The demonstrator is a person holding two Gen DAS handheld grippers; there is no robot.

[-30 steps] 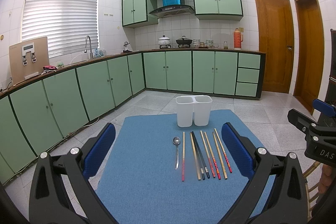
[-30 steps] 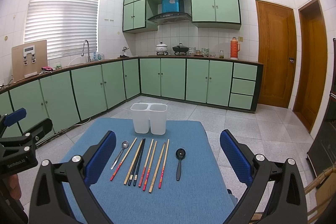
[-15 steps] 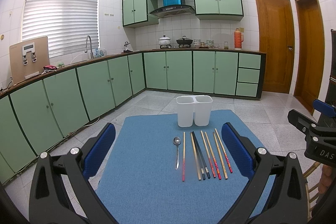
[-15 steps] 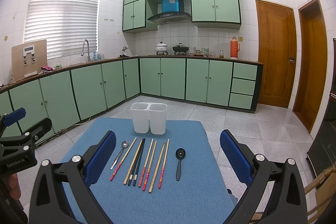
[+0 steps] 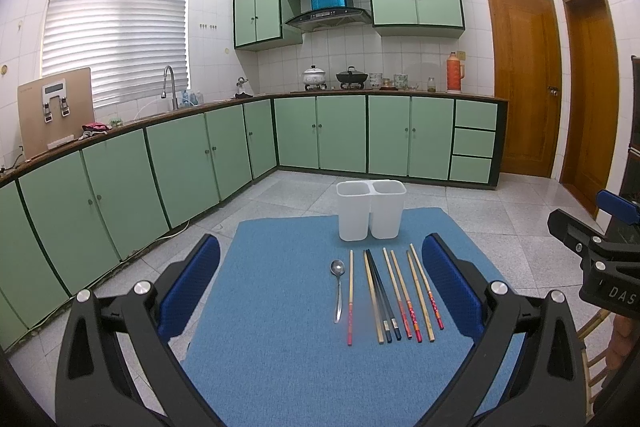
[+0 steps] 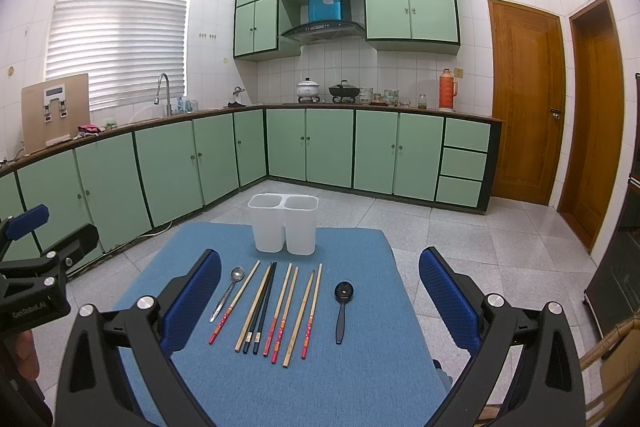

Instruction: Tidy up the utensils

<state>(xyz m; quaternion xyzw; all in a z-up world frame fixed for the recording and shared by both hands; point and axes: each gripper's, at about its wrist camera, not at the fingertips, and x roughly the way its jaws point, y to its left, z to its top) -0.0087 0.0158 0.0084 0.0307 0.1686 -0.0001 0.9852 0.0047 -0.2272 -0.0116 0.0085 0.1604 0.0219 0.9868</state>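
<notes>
STEP: none begun | left gripper (image 5: 320, 283) and right gripper (image 6: 320, 285) fingers wide apart, empty | NEXT: probably descend onto chopsticks (image 6: 280, 307) ahead, between fingers

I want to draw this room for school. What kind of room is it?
It looks like a home kitchen. Green cupboards line the walls, a sink tap stands by the window, and pots sit on the stove under a hood. Chopsticks and spoons lie on a blue mat.

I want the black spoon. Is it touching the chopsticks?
Apart. The right wrist view shows bare blue mat between the black spoon and the nearest chopstick.
</notes>
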